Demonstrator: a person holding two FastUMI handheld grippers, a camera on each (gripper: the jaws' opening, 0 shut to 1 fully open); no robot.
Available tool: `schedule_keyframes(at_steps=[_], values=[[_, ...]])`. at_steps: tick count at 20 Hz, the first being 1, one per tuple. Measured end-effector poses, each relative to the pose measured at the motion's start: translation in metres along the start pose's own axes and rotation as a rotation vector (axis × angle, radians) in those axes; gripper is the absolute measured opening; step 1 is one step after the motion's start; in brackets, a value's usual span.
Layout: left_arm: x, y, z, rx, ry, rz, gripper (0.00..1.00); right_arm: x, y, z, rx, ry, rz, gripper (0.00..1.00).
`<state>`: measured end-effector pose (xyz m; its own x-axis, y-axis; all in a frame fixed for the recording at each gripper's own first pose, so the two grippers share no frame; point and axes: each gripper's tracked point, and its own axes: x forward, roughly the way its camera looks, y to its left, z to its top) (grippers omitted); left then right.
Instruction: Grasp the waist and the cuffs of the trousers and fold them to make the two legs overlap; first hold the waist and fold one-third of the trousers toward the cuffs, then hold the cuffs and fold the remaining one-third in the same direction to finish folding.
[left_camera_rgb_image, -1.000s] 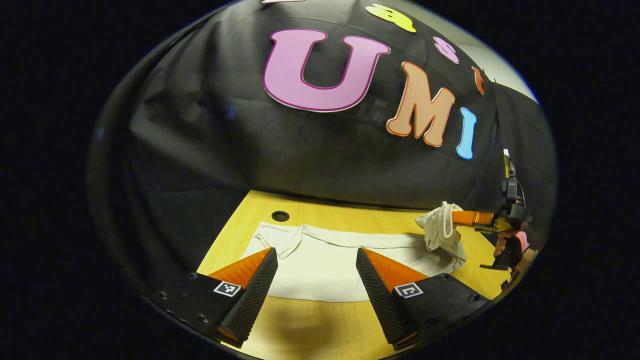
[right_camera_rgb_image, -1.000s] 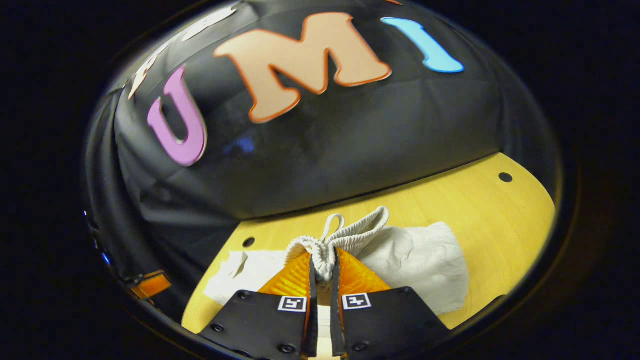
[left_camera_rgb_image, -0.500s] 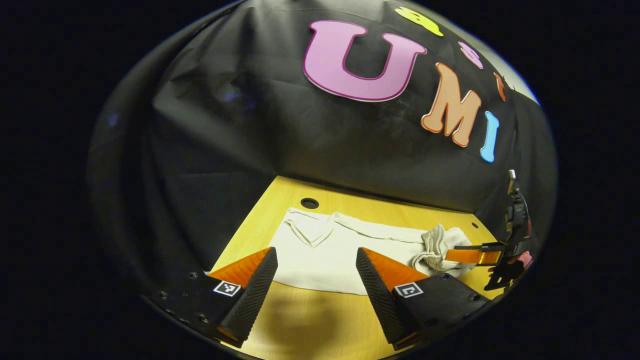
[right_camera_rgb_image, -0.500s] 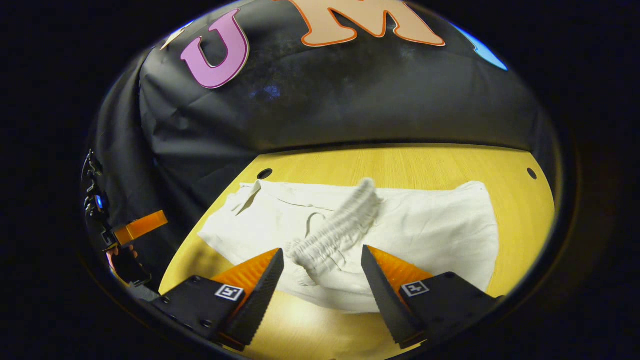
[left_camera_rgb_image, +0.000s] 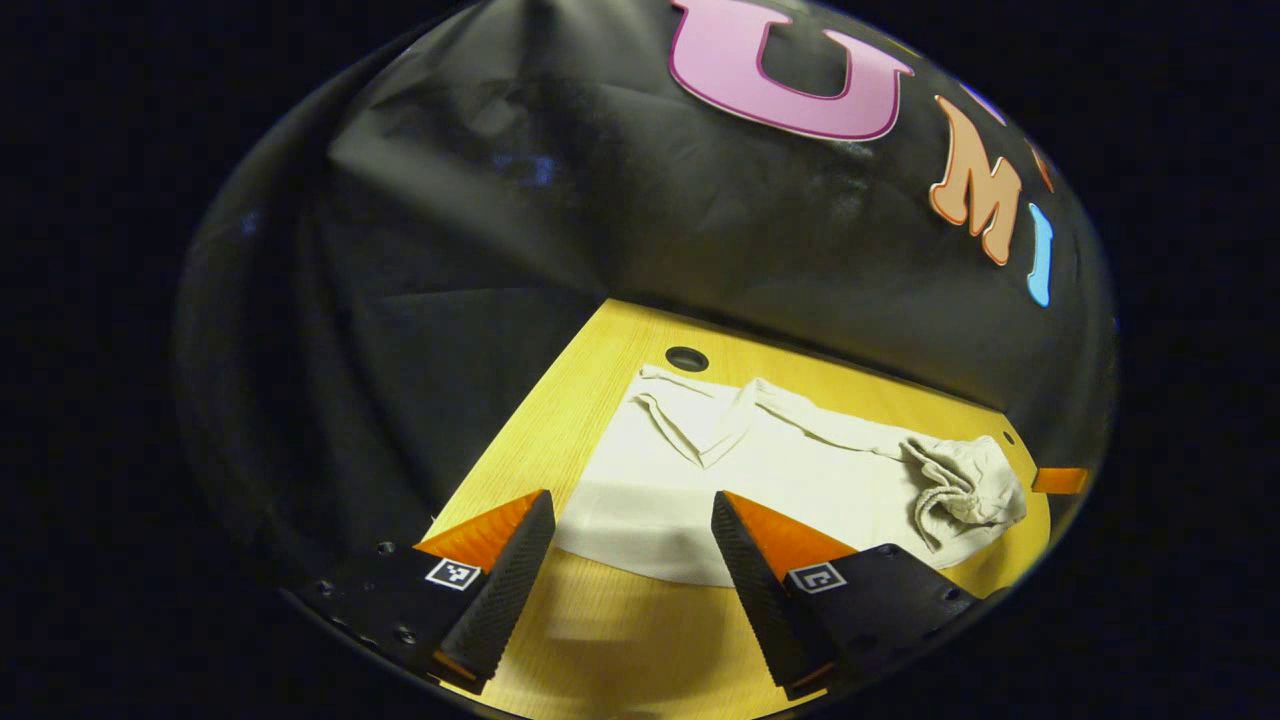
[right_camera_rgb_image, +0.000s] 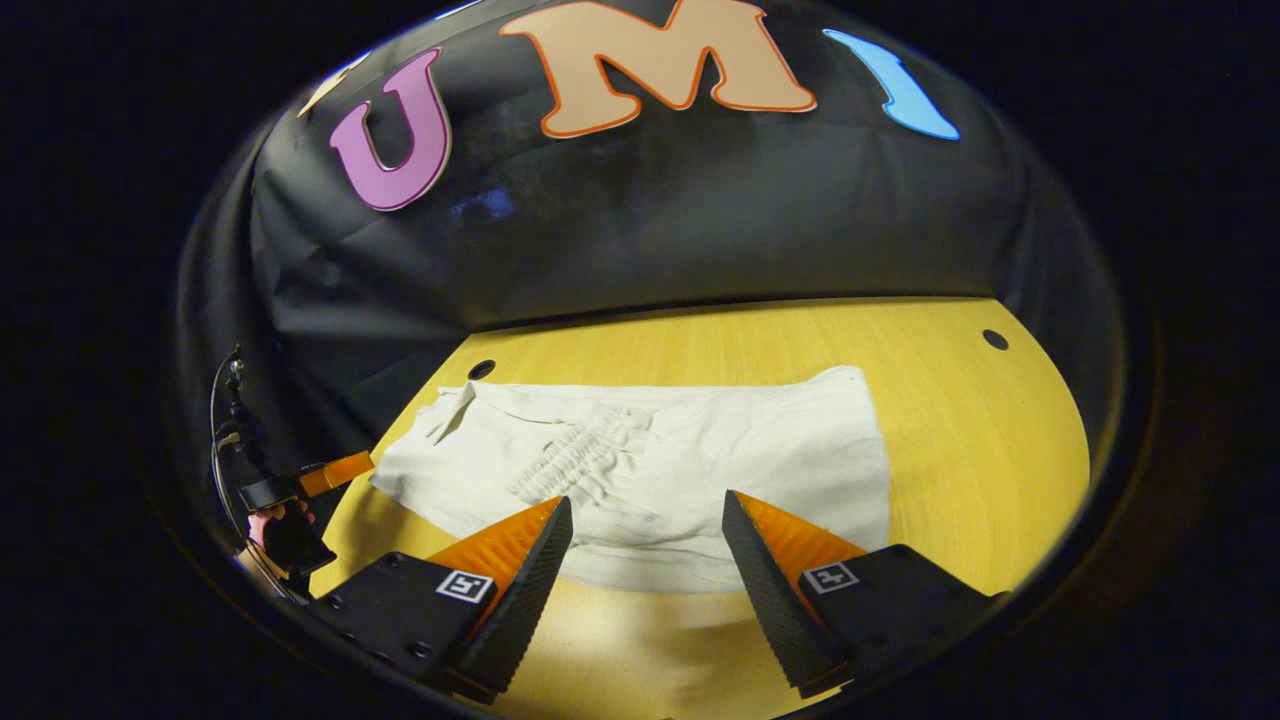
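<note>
White trousers (right_camera_rgb_image: 760, 450) lie flat on the yellow wooden table (right_camera_rgb_image: 980, 440), legs overlapped. Their ribbed elastic waist (right_camera_rgb_image: 575, 460) is folded over onto the middle of the cloth. The cuffs (right_camera_rgb_image: 450, 408) lie at the left end, one corner turned up. My right gripper (right_camera_rgb_image: 646, 498) hovers open just in front of the near edge, holding nothing. In the left gripper view the trousers (left_camera_rgb_image: 800, 480) stretch to the right, with the bunched waist (left_camera_rgb_image: 960, 490) far right and the cuffs (left_camera_rgb_image: 700, 420) nearer. My left gripper (left_camera_rgb_image: 630, 497) is open above the near edge by the cuff end.
Round holes in the table (left_camera_rgb_image: 686, 358) (right_camera_rgb_image: 481, 369) (right_camera_rgb_image: 994, 339) sit near the back edge. Black cloth walls close the back and left. A hand (right_camera_rgb_image: 275, 515) holds the left gripper (right_camera_rgb_image: 335, 470) at the table's left. One finger of the right gripper (left_camera_rgb_image: 1060, 480) pokes in beyond the waist.
My right gripper opened and let go of the waist, which dropped folded onto the trousers, and the gripper drew back. The left gripper, still open, swung toward the cuff end.
</note>
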<state>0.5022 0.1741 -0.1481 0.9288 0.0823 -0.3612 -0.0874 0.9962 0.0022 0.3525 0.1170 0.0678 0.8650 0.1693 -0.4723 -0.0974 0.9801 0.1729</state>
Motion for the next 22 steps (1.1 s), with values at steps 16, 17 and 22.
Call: schedule_keyframes(at_steps=[16, 17, 22], values=[[0.026, 0.020, -0.031, 0.145, 0.066, 0.087, 0.88, -0.042, -0.067, 0.023, 0.136, -0.056, -0.167, 0.97], [0.026, 0.019, -0.029, 0.150, 0.065, 0.073, 0.83, -0.043, -0.069, 0.025, 0.142, -0.059, -0.168, 0.97], [0.034, 0.009, -0.030, 0.159, 0.064, 0.028, 0.64, -0.049, -0.069, 0.030, 0.113, -0.069, -0.180, 0.96]])
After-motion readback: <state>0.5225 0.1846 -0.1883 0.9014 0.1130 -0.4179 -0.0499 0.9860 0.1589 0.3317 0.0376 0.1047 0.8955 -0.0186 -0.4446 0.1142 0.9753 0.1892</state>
